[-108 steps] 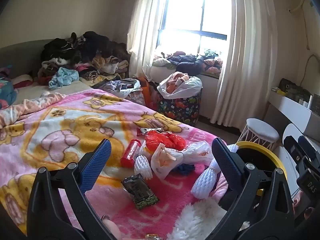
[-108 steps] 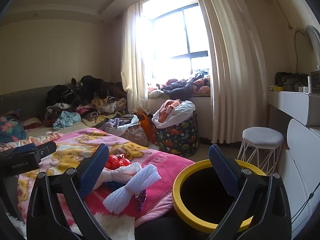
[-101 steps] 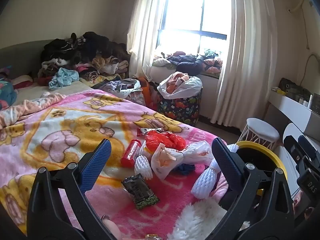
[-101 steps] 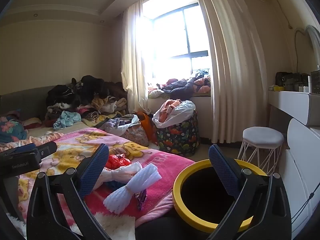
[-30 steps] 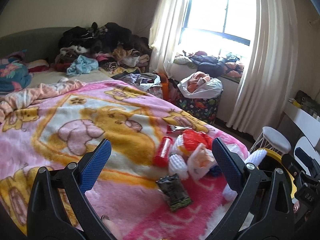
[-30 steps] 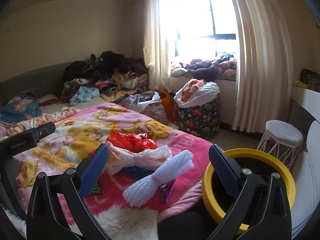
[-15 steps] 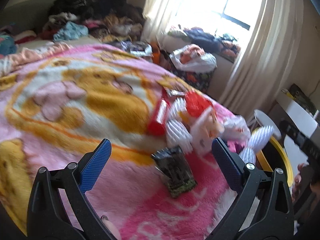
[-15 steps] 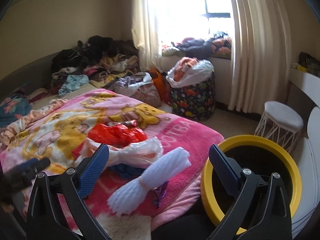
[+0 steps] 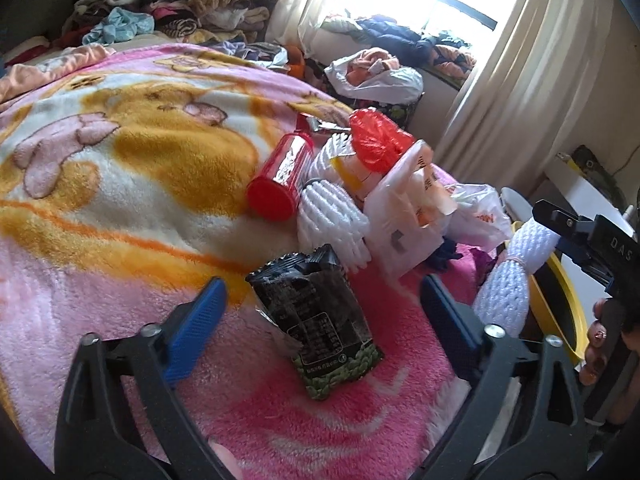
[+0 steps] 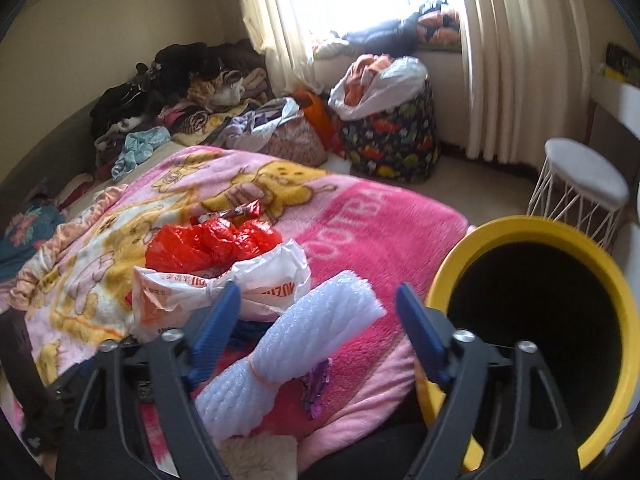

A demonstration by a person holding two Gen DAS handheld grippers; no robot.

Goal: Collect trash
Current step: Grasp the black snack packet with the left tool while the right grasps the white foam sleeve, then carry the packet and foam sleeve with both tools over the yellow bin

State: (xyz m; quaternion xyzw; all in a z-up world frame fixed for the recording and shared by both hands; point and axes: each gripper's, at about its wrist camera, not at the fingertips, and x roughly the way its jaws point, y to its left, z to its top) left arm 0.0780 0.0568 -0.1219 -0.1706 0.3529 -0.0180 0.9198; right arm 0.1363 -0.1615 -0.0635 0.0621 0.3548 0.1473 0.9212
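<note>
Trash lies on a pink cartoon blanket (image 9: 120, 168). A dark snack wrapper (image 9: 316, 316) lies between the open fingers of my left gripper (image 9: 320, 312). Behind it are a red canister (image 9: 280, 176), a white foam net (image 9: 332, 216), a red plastic bag (image 9: 376, 140) and a white plastic bag (image 9: 412, 212). My right gripper (image 10: 318, 320) is open around a tied white foam-net roll (image 10: 296, 348), just above it. The red bag (image 10: 212, 244) and white bag (image 10: 224, 284) lie beyond. A yellow-rimmed black bin (image 10: 536, 296) stands at the bed's right edge.
A purple wrapper (image 10: 316, 384) lies by the roll and a small foil wrapper (image 10: 240, 212) further back. Clothes pile (image 10: 180, 80) at the bed's far end. A floral laundry basket (image 10: 392, 140) and a white stool (image 10: 580, 184) stand on the floor by the curtain.
Both grippers have tilted down and moved closer to the bed. The left now frames the dark wrapper, the right frames the foam-net roll. Both stay open.
</note>
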